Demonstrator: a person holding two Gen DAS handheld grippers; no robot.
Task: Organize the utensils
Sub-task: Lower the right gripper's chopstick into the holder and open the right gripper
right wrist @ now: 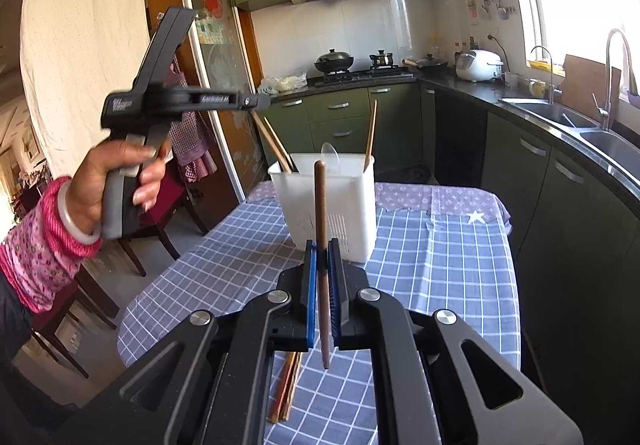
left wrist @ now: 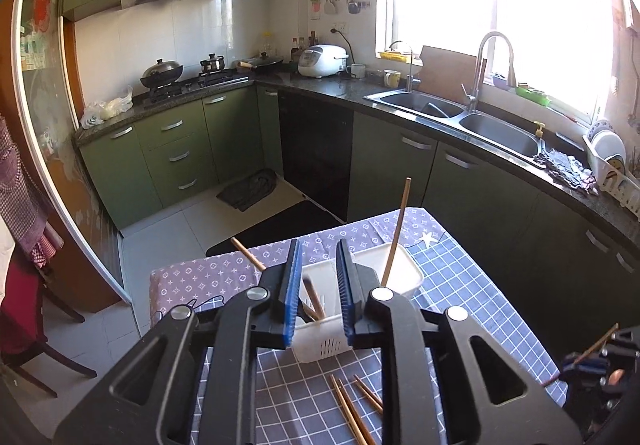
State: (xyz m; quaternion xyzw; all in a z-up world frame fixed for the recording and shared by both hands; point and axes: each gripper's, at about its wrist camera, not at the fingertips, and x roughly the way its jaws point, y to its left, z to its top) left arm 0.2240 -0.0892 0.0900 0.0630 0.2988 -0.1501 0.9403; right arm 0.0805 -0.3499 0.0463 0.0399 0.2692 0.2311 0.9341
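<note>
The right gripper pinches one chopstick; next, drop it into the white holder just ahead. The left gripper is open, empty.

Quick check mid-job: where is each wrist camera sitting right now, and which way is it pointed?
Left wrist: above the table, looking down past the open left gripper at the white holder; no hand shows.
Right wrist: low over the table, facing the holder; right gripper clamps a chopstick; left hand visible.
Shared: holder, checked cloth.

Left tool agape, right tool clamped.
</note>
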